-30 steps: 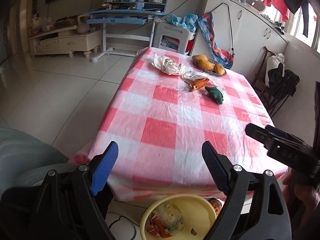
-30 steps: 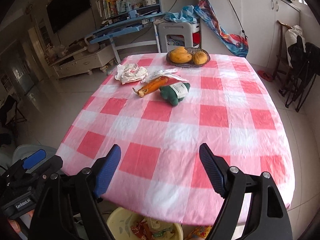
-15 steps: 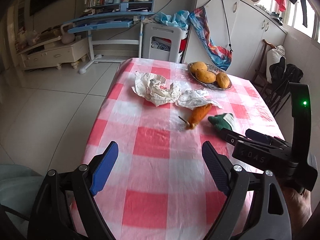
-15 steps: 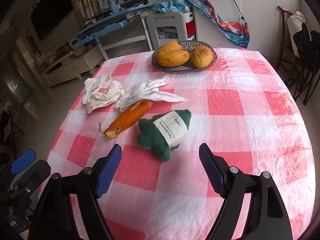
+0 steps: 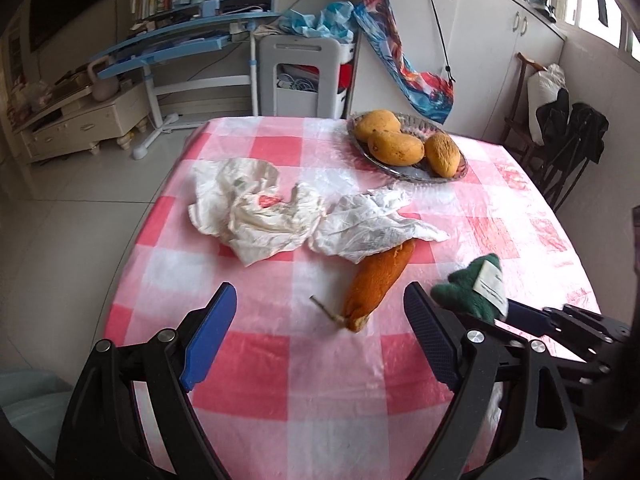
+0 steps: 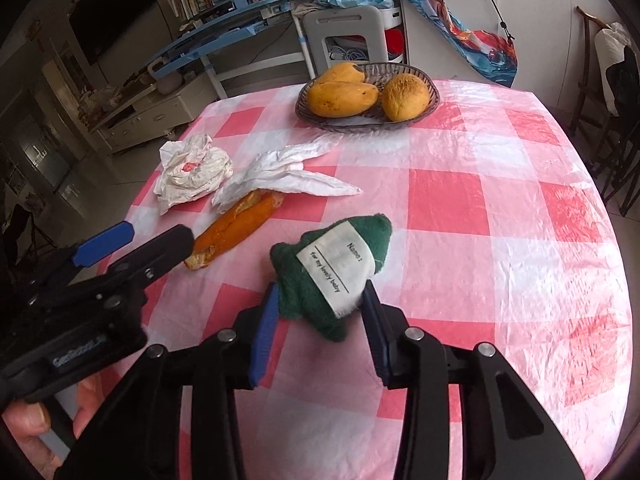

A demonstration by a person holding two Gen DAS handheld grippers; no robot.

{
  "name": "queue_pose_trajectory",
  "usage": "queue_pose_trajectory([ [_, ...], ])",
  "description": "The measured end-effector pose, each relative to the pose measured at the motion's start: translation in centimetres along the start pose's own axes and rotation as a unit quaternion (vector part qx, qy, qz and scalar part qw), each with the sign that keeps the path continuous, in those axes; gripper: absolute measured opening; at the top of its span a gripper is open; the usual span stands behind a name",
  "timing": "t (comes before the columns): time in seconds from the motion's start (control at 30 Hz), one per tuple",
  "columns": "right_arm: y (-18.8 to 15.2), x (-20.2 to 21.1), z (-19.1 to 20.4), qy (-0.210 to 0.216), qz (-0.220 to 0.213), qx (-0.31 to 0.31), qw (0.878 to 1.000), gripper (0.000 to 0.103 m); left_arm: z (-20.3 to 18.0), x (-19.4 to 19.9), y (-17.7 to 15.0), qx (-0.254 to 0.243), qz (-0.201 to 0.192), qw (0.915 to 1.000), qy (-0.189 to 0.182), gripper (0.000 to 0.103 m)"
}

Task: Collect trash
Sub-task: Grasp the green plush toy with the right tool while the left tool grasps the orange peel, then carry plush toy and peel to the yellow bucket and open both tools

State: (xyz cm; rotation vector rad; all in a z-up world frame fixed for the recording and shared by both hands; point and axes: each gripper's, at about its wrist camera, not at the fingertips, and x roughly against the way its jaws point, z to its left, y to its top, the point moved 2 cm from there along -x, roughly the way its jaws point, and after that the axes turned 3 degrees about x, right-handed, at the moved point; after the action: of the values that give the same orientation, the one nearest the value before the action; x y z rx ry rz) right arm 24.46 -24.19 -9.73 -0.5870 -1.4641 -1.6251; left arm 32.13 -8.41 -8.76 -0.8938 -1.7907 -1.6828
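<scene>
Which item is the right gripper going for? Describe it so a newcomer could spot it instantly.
On the pink-and-white checked tablecloth, look on the near side of the fruit basket, past the crumpled white wrappers. Right of the orange peel lies a green plush piece, between the closing jaws of the right gripper. It is the only fuzzy green thing, with a white printed label.

Both wrist views are looking down across our checked table [image 5: 256, 360], close in; both are sharing the far fruit basket [image 6: 424, 110] and orange peel [image 5: 376, 284].
</scene>
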Motion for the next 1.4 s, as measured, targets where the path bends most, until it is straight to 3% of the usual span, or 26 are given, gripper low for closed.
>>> queue_pose_trajectory([
  [0.2,-0.8,0.6,-0.9,0.013,0.016,-0.011,1.000,0.041,-1.7,-2.4,0.3,-0.032,0.013,0.9994,0.002,0.082],
  [0.27,-1.1,0.7,-0.8,0.014,0.017,-0.009,1.000,0.041,-2.2,-3.1,0.3,-0.037,0.022,0.9991,-0.008,0.067],
  [0.3,-1.2,0.7,-0.6,0.014,0.018,-0.008,1.000,0.041,-2.3,-3.4,0.2,-0.039,0.034,0.9986,-0.013,0.042],
  [0.33,-1.3,0.7,-0.5,0.013,0.018,-0.006,1.000,0.041,-2.6,-3.5,0.0,-0.043,0.041,0.9980,-0.021,0.033],
  [0.5,-2.1,1.3,-0.1,0.015,0.019,-0.001,1.000,0.041,-2.4,-1.4,-1.5,-0.045,0.042,0.9973,-0.039,0.025],
  [0.87,-5.3,4.7,1.4,0.036,0.005,0.010,0.999,0.041,1.2,6.1,-7.7,0.008,0.043,0.9979,-0.047,0.025],
  [1.07,-8.2,6.1,1.7,0.047,0.004,-0.009,0.999,0.041,2.1,7.4,-10.9,0.007,0.064,0.9971,-0.039,0.028],
  [1.17,-9.1,6.4,2.0,0.049,0.003,-0.019,0.999,0.041,1.9,7.4,-11.1,-0.005,0.064,0.9972,-0.039,0.036],
  [1.23,-9.4,6.6,2.2,0.045,0.001,-0.021,0.999,0.041,1.7,7.2,-11.2,-0.008,0.059,0.9978,-0.028,0.052],
  [1.4,-10.4,6.4,2.3,0.038,0.005,-0.021,0.999,0.041,2.0,6.7,-10.5,0.016,0.044,0.9987,-0.019,0.061],
])
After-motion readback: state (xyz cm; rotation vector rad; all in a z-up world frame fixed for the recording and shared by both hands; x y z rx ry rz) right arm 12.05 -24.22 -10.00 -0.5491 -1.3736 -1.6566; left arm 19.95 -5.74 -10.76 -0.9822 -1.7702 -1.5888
